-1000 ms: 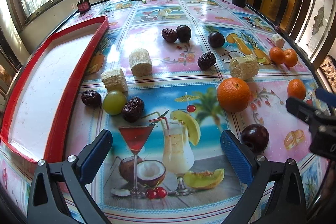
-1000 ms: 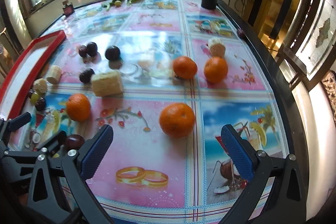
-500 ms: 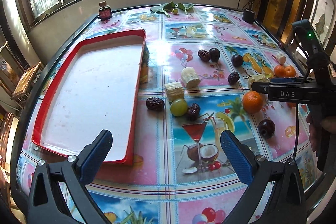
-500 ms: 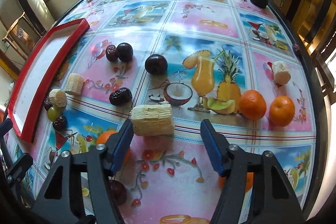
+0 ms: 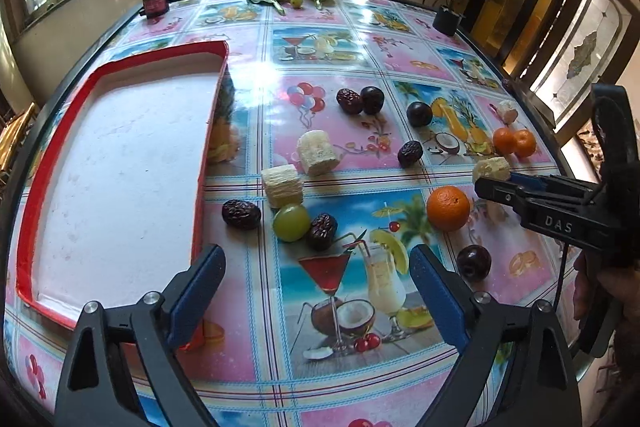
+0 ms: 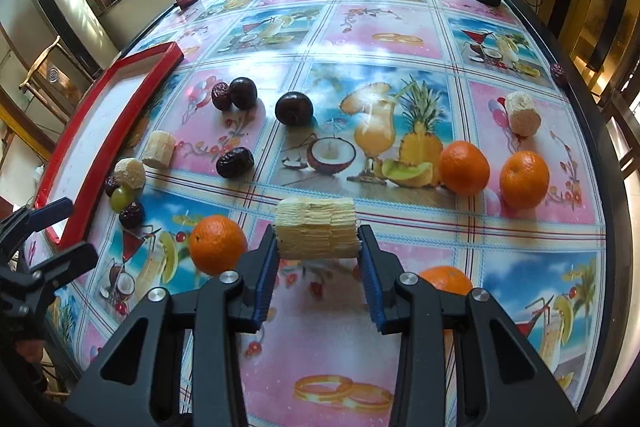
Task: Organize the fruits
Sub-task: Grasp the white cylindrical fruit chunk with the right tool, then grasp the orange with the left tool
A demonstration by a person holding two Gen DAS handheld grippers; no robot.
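The only word to read is "DAS", in pale letters on the black side of the right gripper (image 5: 496, 183), seen from the left wrist camera. The small red bottle (image 5: 155, 2) at the far edge of the table has a label, but it is too small to read

Left wrist cam sits high, looks down-forward past its left gripper (image 5: 316, 287) at the red tray (image 5: 208, 131), right gripper (image 5: 496, 183) at its right edge. Right wrist cam rides lower, close on the pale ridged block (image 6: 316, 229). Shared: tray, nearest orange (image 5: 448, 207) (image 6: 218, 244).
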